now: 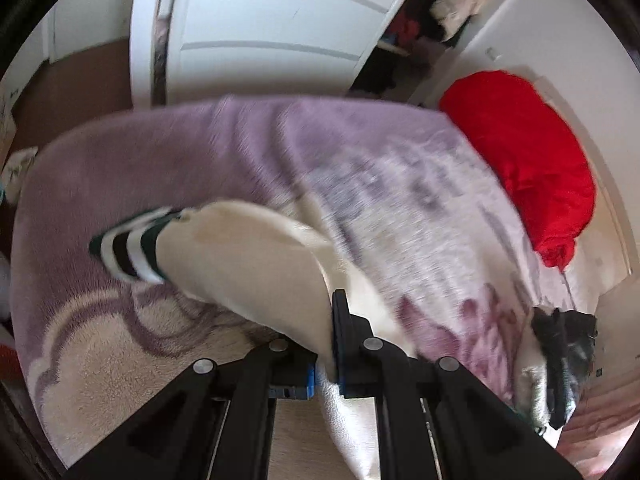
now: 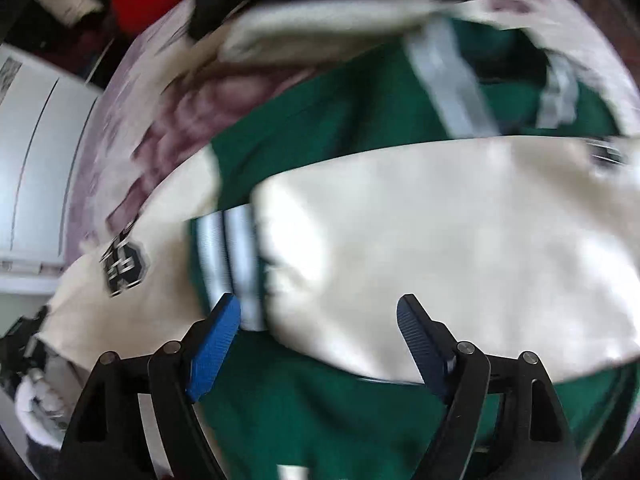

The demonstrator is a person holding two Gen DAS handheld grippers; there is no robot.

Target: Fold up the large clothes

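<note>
A green and cream varsity jacket lies on a lilac blanket on a bed. In the left wrist view my left gripper (image 1: 326,344) is shut on the jacket's cream sleeve (image 1: 248,260), whose green, white and black striped cuff (image 1: 128,248) points left above the blanket (image 1: 200,152). In the right wrist view my right gripper (image 2: 320,320) is open just above the jacket, its blue pads (image 2: 216,344) either side of a cream sleeve (image 2: 440,248) that lies across the green body (image 2: 320,408). A striped cuff (image 2: 232,264) sits by the left pad.
A red garment (image 1: 528,168) lies at the bed's far right. A black item (image 1: 564,352) sits at the right edge of the bed. White wardrobe doors (image 1: 260,28) and an open closet with clothes (image 1: 440,8) stand behind. A white cabinet (image 2: 36,152) is at the left.
</note>
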